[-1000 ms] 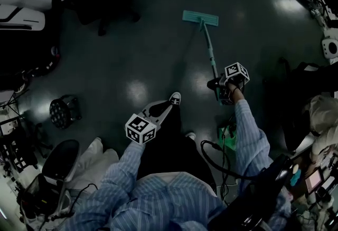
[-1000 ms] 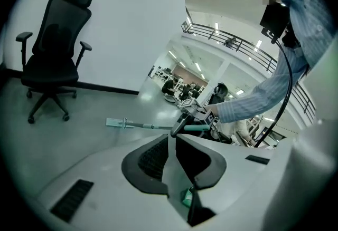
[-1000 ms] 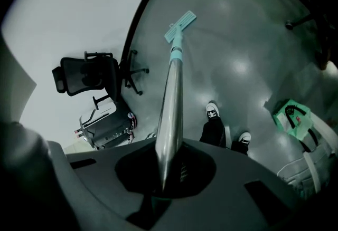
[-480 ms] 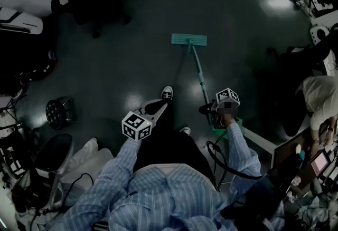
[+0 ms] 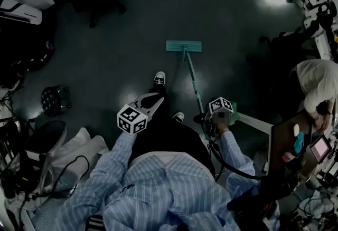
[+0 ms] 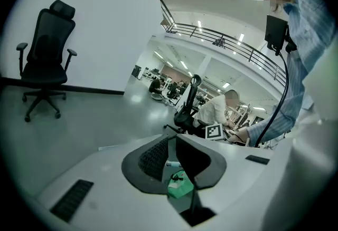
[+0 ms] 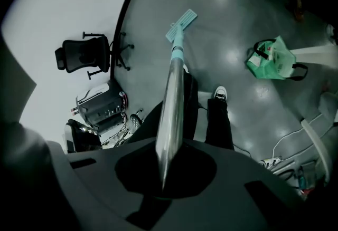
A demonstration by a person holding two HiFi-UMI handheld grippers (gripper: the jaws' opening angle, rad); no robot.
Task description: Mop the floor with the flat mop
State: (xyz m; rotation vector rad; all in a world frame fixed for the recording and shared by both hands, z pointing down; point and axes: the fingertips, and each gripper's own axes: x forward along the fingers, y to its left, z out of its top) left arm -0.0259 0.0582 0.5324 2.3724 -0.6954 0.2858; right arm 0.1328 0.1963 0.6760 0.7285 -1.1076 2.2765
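Note:
The flat mop's teal head (image 5: 184,46) lies flat on the dark floor, just beyond the person's forward shoe (image 5: 159,78). Its handle (image 5: 193,83) slants back to my right gripper (image 5: 207,119), which is shut on it. In the right gripper view the shiny handle (image 7: 172,98) runs out from between the jaws of the right gripper (image 7: 168,172) to the mop head (image 7: 181,23). My left gripper (image 5: 157,98) hovers over the person's leg, apart from the mop. In the left gripper view the left gripper (image 6: 173,138) has its fingertips together and holds nothing.
A green bag (image 7: 269,60) sits on the floor to the right, near a white table leg (image 5: 253,122). A black office chair (image 6: 46,61) stands by the white wall. A round stool (image 5: 52,99) is at the left. A seated person (image 5: 311,85) and cluttered desks are at the right.
The mop head now lies closer to the person's forward shoe than a second ago. The right gripper has kept its hold on the handle, and the left gripper has stayed over the leg.

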